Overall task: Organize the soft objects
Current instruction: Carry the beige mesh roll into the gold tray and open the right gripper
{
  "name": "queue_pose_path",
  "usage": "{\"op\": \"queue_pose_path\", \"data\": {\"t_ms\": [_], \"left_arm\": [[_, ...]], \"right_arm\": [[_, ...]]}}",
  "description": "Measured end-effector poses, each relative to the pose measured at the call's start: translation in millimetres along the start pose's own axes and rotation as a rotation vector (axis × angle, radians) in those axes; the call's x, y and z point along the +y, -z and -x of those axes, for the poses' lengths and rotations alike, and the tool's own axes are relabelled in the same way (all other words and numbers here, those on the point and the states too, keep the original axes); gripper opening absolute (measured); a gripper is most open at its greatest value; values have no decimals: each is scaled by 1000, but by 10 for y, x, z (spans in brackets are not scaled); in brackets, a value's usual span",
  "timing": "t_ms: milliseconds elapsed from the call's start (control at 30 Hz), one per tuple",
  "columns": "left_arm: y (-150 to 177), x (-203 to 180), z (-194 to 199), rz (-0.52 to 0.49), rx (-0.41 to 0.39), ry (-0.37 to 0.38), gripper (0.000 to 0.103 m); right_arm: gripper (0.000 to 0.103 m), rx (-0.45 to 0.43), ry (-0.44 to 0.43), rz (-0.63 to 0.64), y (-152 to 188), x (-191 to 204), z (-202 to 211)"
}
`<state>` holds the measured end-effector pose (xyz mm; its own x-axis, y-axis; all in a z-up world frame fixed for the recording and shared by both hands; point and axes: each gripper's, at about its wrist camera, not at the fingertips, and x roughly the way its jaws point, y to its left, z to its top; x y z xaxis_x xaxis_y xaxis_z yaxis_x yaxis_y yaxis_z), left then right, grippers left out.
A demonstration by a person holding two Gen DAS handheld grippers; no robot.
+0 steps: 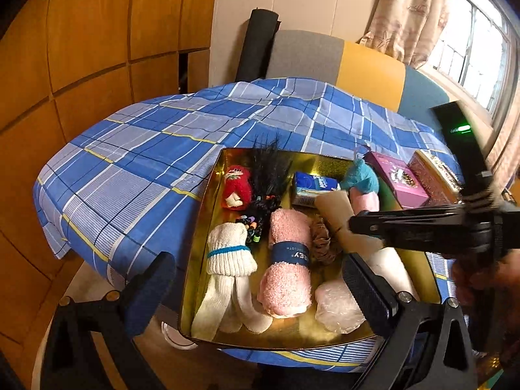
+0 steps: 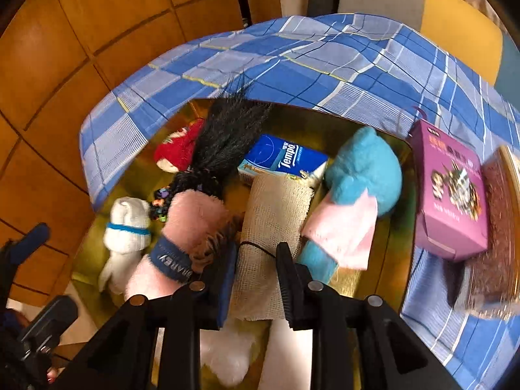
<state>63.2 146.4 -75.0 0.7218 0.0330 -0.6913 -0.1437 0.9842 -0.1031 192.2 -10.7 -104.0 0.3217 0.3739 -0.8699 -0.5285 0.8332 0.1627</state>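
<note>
Soft things nearly all boxed

Sorting looks close to done, in our judgement. We see the gold box (image 1: 208, 227) on the checked tablecloth (image 1: 130, 162) already holding the white socks (image 1: 230, 260), the pink towel roll (image 1: 286, 260), a red knit piece (image 1: 237, 187) in its far left corner, a black feathery bundle (image 1: 269, 169), a tissue pack (image 1: 312, 188), a blue plush (image 1: 364, 175) and a clear bag (image 1: 338, 305) at its near edge. What seems left is the beige gauze roll (image 2: 273, 214), lying in the box's middle: our right gripper (image 2: 256, 260) has its jaws on either side of it with the pads just beside the cloth, and we cannot tell whether they grip it. Our left gripper (image 1: 260, 279) hangs over the near edge with jaws wide apart and holds nothing.

The right view alone shows the gauze weave, its black tie and the pink cloth (image 2: 344, 227) under the plush. The left view alone shows the whole box, the clear bag and the right gripper from the side. Two purple cartons (image 1: 396, 178) stand outside the box's right edge.
</note>
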Motion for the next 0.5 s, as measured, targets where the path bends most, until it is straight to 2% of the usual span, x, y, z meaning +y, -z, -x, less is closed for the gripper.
{"op": "queue_pose_path", "data": {"t_ms": [33,167,400,500], "left_arm": [[2,-10,-1,-1,2,-8,103],[4,-83,-10,-13,12,-27,103],[30,-251,34,-78,-2,-113,103],[67,-309,40,-106,3,-152,103]], "right_arm": [[31,-12,-12,-11,20,-13,48],[31,-97,-14,-60,112,-44,295],[32,-130,28,-99,245,-26,407],[37,-150,51,-108,331,-8,481]]}}
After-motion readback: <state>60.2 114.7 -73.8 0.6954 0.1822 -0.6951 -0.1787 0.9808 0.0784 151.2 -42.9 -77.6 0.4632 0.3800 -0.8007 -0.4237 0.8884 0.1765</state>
